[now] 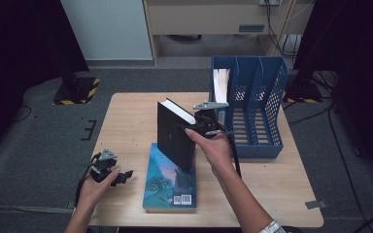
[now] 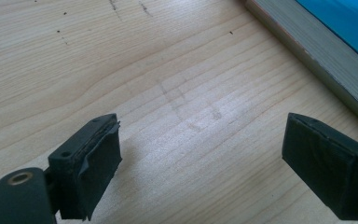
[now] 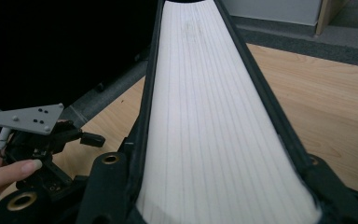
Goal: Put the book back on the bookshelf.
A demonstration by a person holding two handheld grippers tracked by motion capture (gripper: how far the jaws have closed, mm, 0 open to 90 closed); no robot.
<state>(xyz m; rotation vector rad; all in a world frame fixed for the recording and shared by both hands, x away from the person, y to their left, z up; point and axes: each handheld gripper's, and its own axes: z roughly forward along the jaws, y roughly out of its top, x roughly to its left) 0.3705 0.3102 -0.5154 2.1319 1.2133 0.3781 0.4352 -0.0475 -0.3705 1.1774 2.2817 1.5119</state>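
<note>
A black hardcover book [image 1: 175, 136] stands upright over the middle of the wooden table [image 1: 131, 121]. My right gripper [image 1: 190, 129] is shut on it from the right side. In the right gripper view the book's white page edge [image 3: 205, 116] runs away between the two jaws, which press on both covers. A blue paperback [image 1: 171, 182] lies flat at the front, under the black book's lower corner. My left gripper [image 1: 120, 174] rests low at the front left, open, with bare wood between its pads [image 2: 93, 163]. The paperback's page edge [image 2: 326, 51] lies just beyond its right jaw.
A blue three-slot file rack [image 1: 260, 148] stands at the table's back right, with white papers [image 1: 221, 85] in its leftmost slot. Dark floor surrounds the table, with cables at the right. The other hand's gripper [image 3: 42, 140] shows at the left of the right gripper view.
</note>
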